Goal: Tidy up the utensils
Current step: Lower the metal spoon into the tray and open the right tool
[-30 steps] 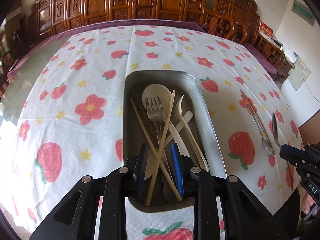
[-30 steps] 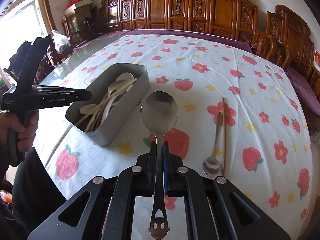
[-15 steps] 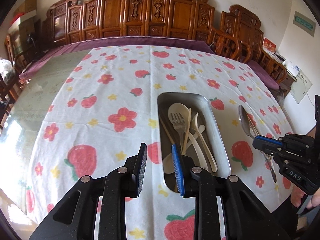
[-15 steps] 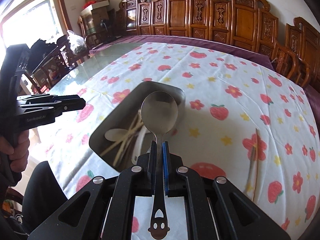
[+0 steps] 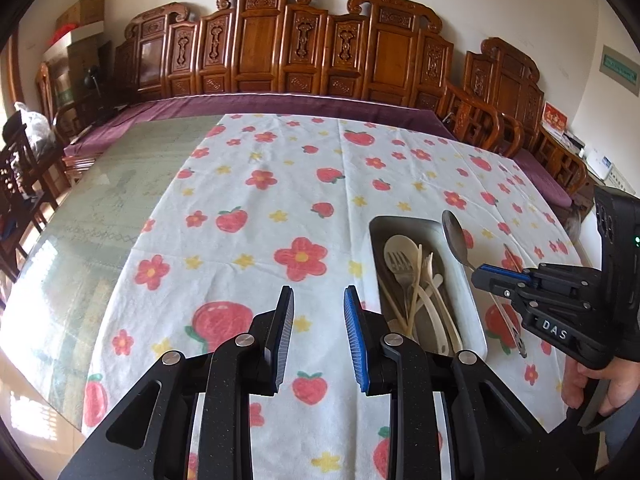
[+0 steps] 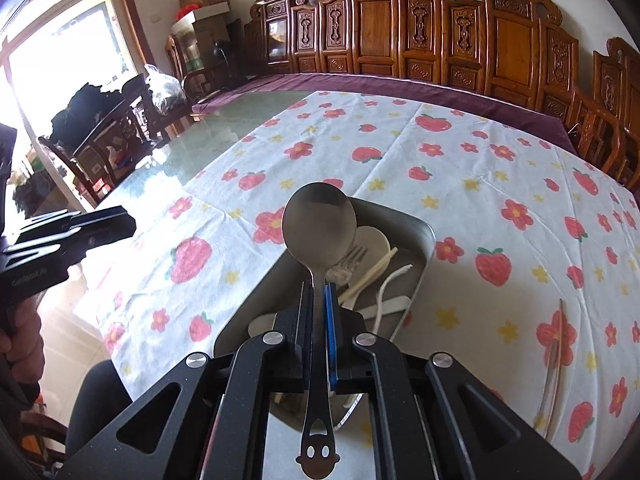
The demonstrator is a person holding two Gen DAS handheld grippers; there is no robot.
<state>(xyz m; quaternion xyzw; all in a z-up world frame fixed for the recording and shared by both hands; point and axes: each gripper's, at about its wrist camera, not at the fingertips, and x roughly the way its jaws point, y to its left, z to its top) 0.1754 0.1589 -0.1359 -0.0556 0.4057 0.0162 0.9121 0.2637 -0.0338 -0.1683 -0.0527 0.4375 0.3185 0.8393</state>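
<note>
The right gripper (image 6: 318, 300) clamps a steel spoon (image 6: 319, 220) by its handle — bowl above the metal tray (image 6: 427, 240), which holds pale utensils and a fork (image 5: 400, 266). The left gripper (image 5: 319, 322) hovers beside the tray — jaws apart, nothing between.
</note>
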